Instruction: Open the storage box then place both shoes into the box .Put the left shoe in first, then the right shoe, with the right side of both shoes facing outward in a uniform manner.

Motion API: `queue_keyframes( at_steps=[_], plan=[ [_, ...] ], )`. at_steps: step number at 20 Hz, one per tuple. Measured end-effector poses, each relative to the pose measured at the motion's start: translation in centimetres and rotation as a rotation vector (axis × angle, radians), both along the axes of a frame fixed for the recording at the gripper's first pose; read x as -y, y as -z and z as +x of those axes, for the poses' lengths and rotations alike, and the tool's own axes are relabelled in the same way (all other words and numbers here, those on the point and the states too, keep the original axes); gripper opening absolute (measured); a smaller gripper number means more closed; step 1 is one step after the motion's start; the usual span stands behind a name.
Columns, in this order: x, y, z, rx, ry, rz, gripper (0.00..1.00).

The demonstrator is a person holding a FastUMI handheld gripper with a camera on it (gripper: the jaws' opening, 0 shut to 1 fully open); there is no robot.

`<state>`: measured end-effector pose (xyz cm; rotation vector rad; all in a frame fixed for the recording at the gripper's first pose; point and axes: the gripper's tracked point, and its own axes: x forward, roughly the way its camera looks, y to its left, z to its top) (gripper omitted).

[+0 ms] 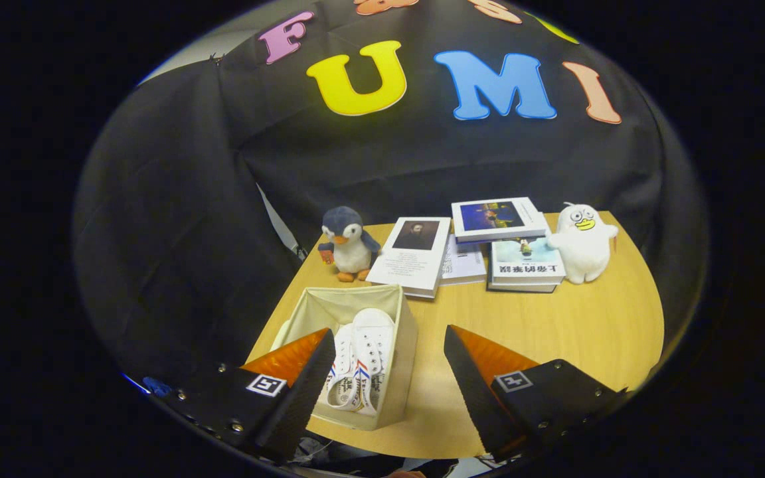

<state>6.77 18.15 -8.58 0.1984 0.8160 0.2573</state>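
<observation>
A cream fabric storage box point(404, 345) stands open on the wooden table, just ahead of my left finger. Two white shoes point(361, 364) with red and blue side stripes lie side by side inside it, toes pointing away from me. My gripper point(388, 388) hovers above the near end of the box, open wide, with nothing between its fingers. The left finger point(303, 392) covers the box's near left corner. The right finger point(472, 385) hangs over bare table to the right of the box.
Beyond the box stand a penguin plush point(349, 243), several books point(482, 249) lying flat and stacked, and a white duck plush point(582, 241). The round wooden table point(588, 325) has bare surface right of the box.
</observation>
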Motion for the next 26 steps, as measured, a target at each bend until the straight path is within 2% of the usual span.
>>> queue_keyframes(
  at_steps=[6, 13, 19, 26],
  plan=[
    [7.9, -4.3, -0.7, 0.197, 0.057, -0.097, 0.98],
    [14.6, -7.3, -2.5, 0.393, 0.091, -0.167, 0.98],
    [17.9, -8.2, -3.3, 0.455, 0.174, -0.120, 0.98],
    [18.9, -9.3, -3.2, 0.516, 0.204, -0.112, 0.98]
  ],
)
